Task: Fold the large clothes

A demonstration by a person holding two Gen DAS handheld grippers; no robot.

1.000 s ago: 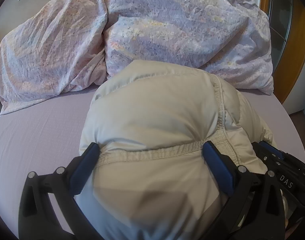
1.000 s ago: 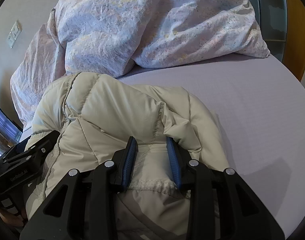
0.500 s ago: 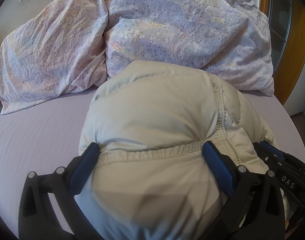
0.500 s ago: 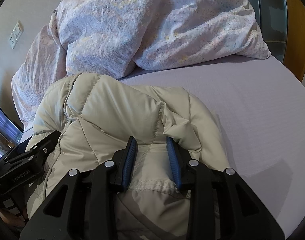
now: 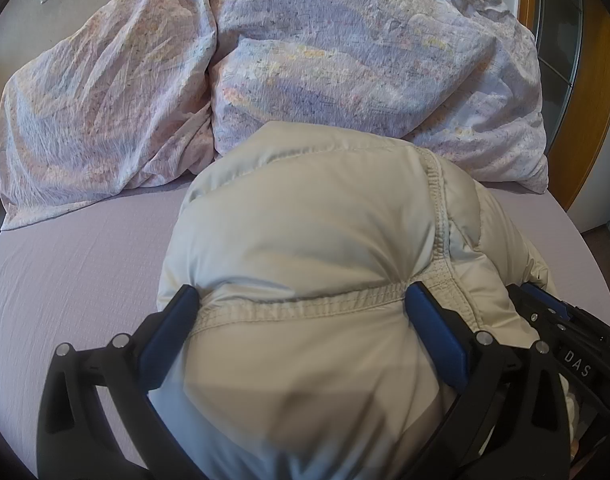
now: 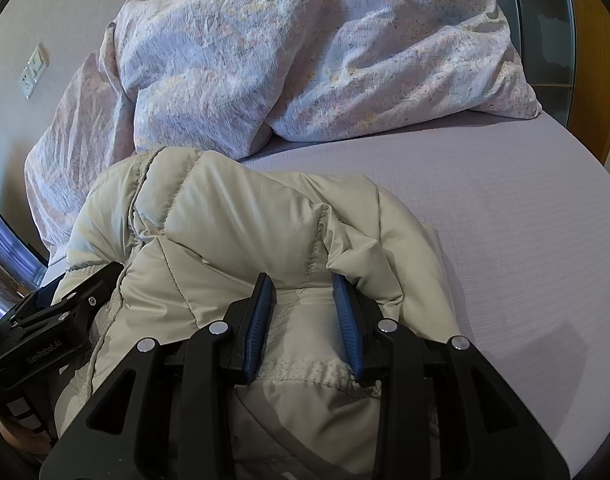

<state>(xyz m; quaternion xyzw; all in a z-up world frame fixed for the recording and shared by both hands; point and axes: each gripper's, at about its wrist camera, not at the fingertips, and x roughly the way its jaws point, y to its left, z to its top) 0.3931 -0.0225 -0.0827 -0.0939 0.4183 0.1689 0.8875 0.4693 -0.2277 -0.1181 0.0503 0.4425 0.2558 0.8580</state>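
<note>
Where the left wrist camera looked down, the left hand-held gripper (image 5: 301,320) stood spread wide, its blue pads (image 5: 435,334) pressed into either side of a thick bunched fold of the beige puffer jacket (image 5: 305,208), gripping it along a stitched seam. That jacket lay heaped on the lilac sheet of the bed (image 5: 73,264), its far end touching the crumpled floral duvet (image 5: 345,52) piled along the bed's far edge. At the lower right showed part of the other black gripper (image 5: 573,344), half buried against the jacket.

From the right wrist camera, the right hand-held gripper (image 6: 305,312) was closed to a narrow gap, its ribbed blue pads (image 6: 261,316) pinching a fold of the jacket (image 6: 233,216) just above a seam. Bare sheet (image 6: 505,208) stretched away to the right of the jacket, and the duvet (image 6: 305,48) rose behind it. The left gripper's black frame (image 6: 57,320) sat at the lower left, against the jacket.
</note>
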